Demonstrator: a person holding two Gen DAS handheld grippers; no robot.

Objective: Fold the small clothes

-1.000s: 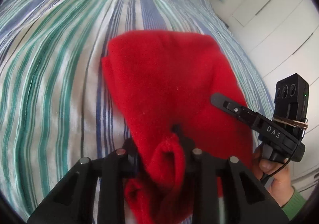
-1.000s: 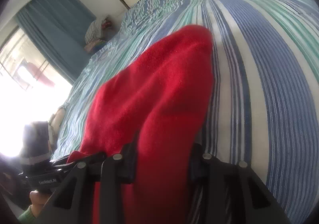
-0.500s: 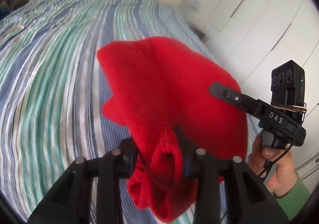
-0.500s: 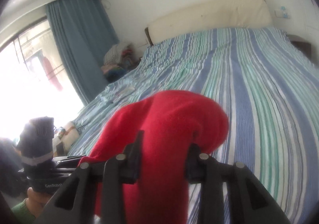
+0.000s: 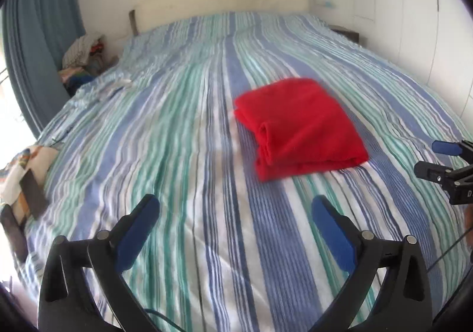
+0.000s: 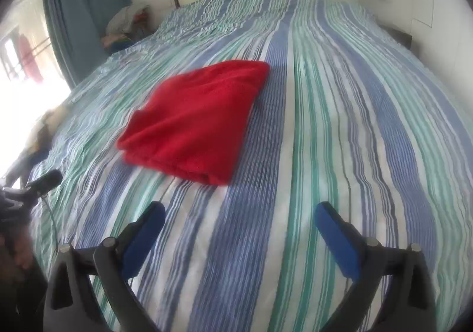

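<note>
A red fleece garment (image 5: 301, 128) lies folded into a thick rectangle on the striped bed; it also shows in the right wrist view (image 6: 198, 119). My left gripper (image 5: 233, 211) is open and empty, held back from the garment's near edge, over bare bedspread. My right gripper (image 6: 239, 216) is open and empty, also short of the garment's near edge. The right gripper shows open at the right edge of the left wrist view (image 5: 443, 160). The left gripper's tip shows at the left edge of the right wrist view (image 6: 44, 181).
The striped bedspread (image 5: 183, 154) covers a wide bed with a cream headboard (image 5: 224, 4). A pile of clothes (image 5: 85, 51) sits at the far left corner. A patterned cloth (image 5: 17, 166) lies at the left edge. White wardrobe doors (image 5: 414, 7) stand to the right.
Both grippers were shut on the red garment and held it up. Now both are open and have pulled back, and the garment lies folded on the bed.
</note>
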